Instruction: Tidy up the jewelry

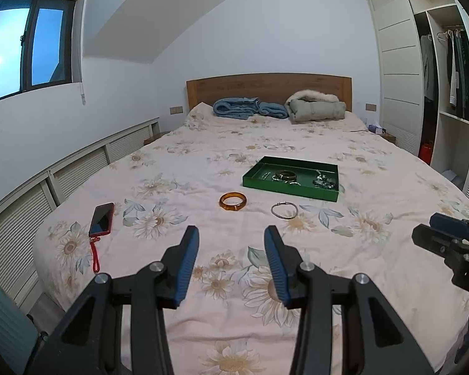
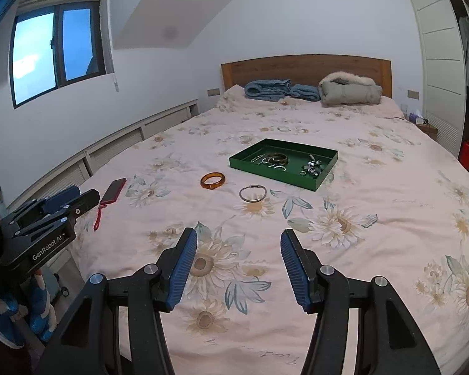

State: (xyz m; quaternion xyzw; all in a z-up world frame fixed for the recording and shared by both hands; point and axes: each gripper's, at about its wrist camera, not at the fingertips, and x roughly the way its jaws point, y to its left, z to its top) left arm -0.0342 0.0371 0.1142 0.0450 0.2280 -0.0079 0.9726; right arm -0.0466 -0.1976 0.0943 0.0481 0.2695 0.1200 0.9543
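Note:
An amber bangle and a thin silver bracelet lie loose on the flowered bedspread. Behind them stands a green tray with several pieces of jewelry inside. My left gripper hovers open over the near end of the bed, short of the bangle, with nothing between its blue pads. My right gripper is open too, empty, short of the silver bracelet. Each gripper shows at the edge of the other's view.
A red phone with a red wrist strap lies near the bed's left edge. Folded blue blankets and a grey coat sit by the wooden headboard. An open wardrobe stands on the right.

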